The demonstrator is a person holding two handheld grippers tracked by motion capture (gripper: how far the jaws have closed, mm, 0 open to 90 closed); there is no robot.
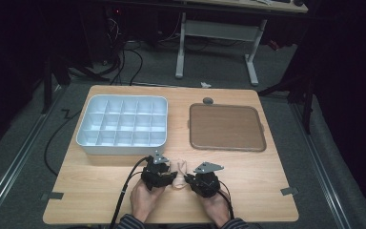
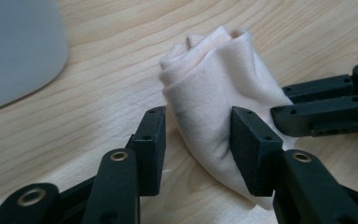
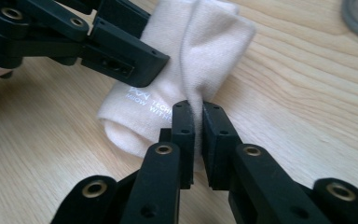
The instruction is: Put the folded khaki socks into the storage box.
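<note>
Cream sock (image 3: 186, 60), folded and bunched, white print; right gripper (image 3: 198, 122) pinches a fold, left gripper (image 2: 198, 140) clamps its bulk.

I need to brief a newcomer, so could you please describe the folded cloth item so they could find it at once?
On the wooden table, look at the near edge, in front of the white compartment tray. Between the left gripper and right gripper lies a small cream sock, folded over. It is the only soft fabric thing there, with tiny white lettering.
</note>
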